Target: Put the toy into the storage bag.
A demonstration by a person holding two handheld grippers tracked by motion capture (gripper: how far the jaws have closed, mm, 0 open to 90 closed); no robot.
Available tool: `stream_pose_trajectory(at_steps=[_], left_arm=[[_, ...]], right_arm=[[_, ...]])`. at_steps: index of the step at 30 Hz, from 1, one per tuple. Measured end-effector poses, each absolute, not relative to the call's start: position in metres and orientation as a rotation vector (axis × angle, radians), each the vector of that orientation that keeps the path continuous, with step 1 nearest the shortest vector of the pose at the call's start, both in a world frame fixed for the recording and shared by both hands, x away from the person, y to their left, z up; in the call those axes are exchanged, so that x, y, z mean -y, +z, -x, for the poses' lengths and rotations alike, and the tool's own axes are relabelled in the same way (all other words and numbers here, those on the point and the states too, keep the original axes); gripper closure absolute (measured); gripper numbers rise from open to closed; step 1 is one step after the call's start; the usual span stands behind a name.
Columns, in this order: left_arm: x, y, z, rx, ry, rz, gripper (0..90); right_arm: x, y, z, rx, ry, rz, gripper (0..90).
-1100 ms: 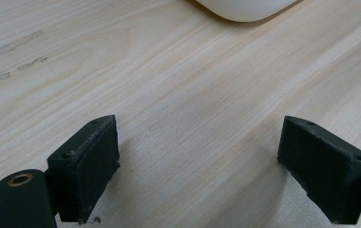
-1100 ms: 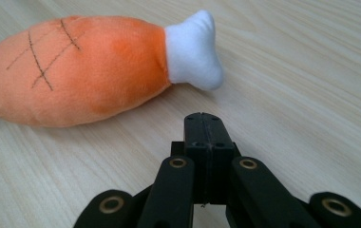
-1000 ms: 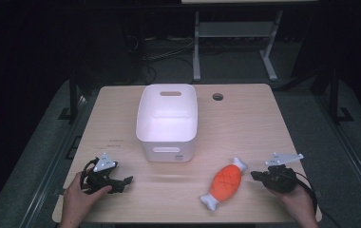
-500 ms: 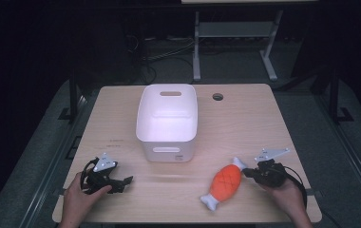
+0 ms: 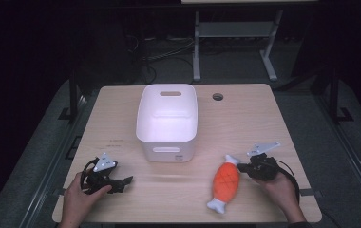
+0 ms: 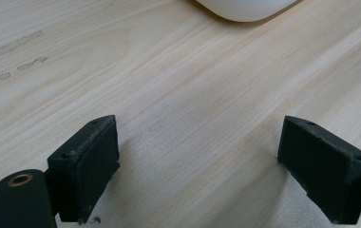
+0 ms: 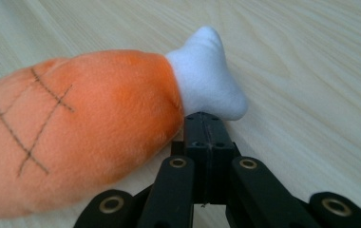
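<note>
Plush orange toy [image 5: 226, 182] with white knobbed ends lies on pale woodgrain; right gripper [image 7: 206, 124] fingers pressed together, empty, touching it.

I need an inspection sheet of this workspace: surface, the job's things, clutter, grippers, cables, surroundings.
Surface: light wooden table with a round hole near the far edge.
Job's things: orange plush toy with white ends, lying flat at front right; white bin upright at the middle.
Clutter: nothing seen.
Grippers: left gripper open over bare wood; right gripper shut, its tip against the toy's far white end, nothing between the jaws.
Cables: black cable at the right gripper; more cables on the floor behind.
Surroundings: dark room, metal frame behind the table.
</note>
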State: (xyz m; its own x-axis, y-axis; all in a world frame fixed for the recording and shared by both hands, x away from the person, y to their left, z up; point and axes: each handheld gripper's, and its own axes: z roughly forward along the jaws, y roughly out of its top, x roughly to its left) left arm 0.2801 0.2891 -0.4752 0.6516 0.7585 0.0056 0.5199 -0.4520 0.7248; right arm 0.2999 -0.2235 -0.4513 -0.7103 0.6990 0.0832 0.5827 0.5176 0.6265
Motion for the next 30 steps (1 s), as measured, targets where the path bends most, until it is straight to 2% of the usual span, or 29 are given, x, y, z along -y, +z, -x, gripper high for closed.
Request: stream_pose_trajectory(at_steps=[30], left_arm=[[-0.289, -0.475, -0.28, -0.985, 0.431, -2.162, 12.7]], right_arm=[[0.182, -0.448, -0.331, -2.624, 0.963, -1.021, 89.8]])
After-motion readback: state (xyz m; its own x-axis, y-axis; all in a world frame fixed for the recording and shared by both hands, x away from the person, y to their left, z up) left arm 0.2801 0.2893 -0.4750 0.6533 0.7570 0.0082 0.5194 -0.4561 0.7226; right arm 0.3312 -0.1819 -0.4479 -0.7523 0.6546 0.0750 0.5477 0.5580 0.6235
